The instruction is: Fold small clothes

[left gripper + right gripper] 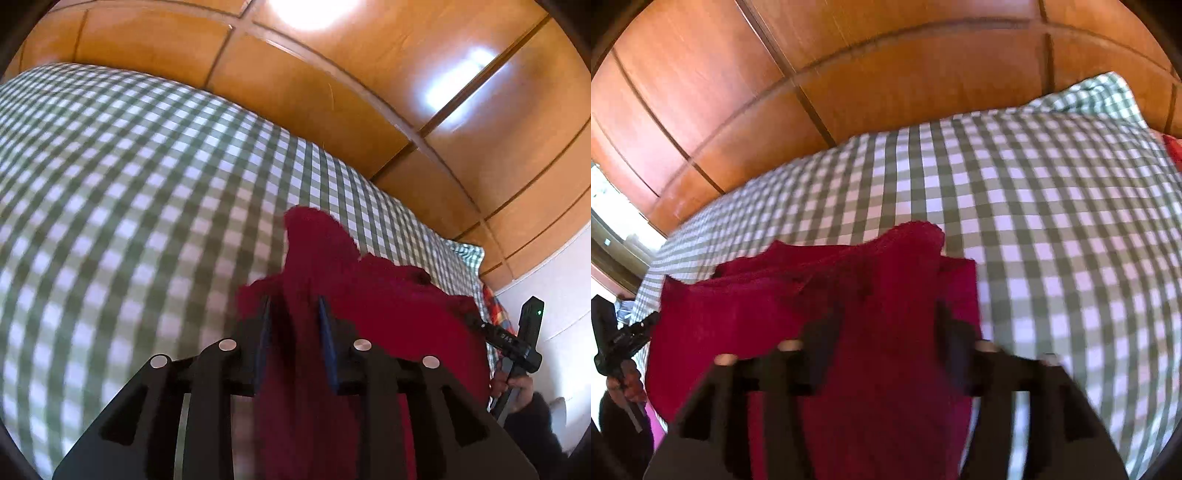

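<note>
Bedroom; gingham-covered bed (pixel 129 177); wooden wardrobe doors (pixel 461 122) behind

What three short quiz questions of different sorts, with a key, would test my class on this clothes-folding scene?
1. True or false: the dark red knitted garment lies on a green-and-white checked bed cover.
2. Multiple choice: what stands behind the bed? A) a brick wall B) orange-brown wooden panelled doors C) a curtain
3. Short answer: which gripper's jaws stand wider apart, the left gripper or the right gripper?

Key
1. True.
2. B.
3. The right gripper. Red fabric runs between both pairs of jaws; neither pair plainly presses on it.
</note>
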